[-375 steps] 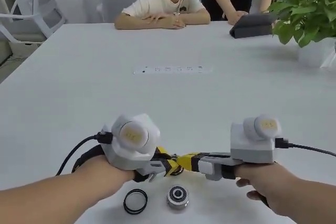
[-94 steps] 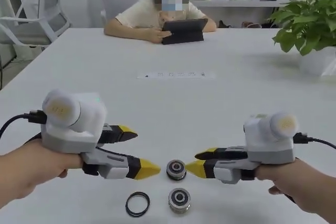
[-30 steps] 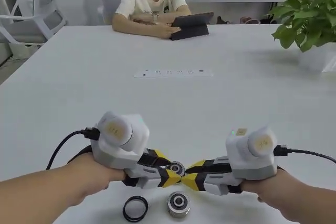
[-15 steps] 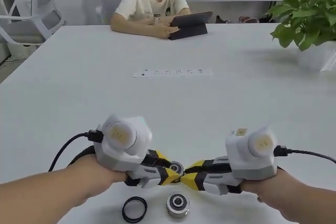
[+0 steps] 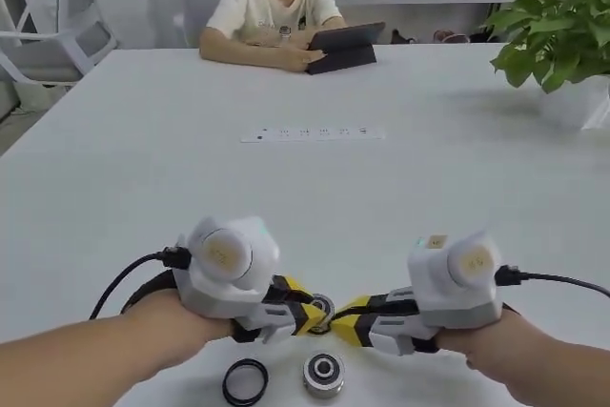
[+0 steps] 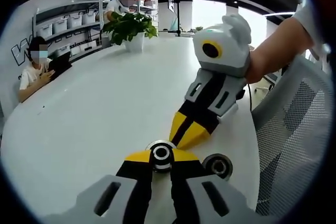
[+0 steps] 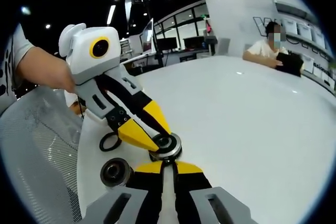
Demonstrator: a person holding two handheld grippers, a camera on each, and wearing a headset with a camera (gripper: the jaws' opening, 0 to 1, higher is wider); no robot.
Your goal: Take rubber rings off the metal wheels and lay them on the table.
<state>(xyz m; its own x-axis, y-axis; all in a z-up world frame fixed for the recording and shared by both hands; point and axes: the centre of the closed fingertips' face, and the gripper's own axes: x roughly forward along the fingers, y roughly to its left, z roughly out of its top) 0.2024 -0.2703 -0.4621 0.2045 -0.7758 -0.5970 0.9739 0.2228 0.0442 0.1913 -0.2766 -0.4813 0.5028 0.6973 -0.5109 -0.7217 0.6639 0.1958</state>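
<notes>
Clamping one metal wheel (image 6: 161, 152) between its yellow tips, the left gripper (image 6: 160, 157) held it low over the white surface (image 5: 143, 159), close to the near edge. Whether the wheel touched the surface could not be told. The right gripper (image 7: 167, 167) faced it tip to tip. Its jaws were drawn nearly together, with only a thin slit between them, and the tips were against the held wheel's rim. Whether they pinched the rubber on that rim could not be told.

A second wheel (image 5: 324, 372) lay flat, nearer the near edge and just beside both grippers. A loose rubber ring (image 5: 246, 381) lay flat beside it on the left gripper's side, not touching it.

A seated person (image 5: 272, 11) was at the far edge with a tablet (image 5: 341, 45) propped on the surface. A potted plant (image 5: 558, 16) stood toward the far right corner. A white socket strip (image 5: 305, 133) lay mid-surface, well apart from the wheels.
</notes>
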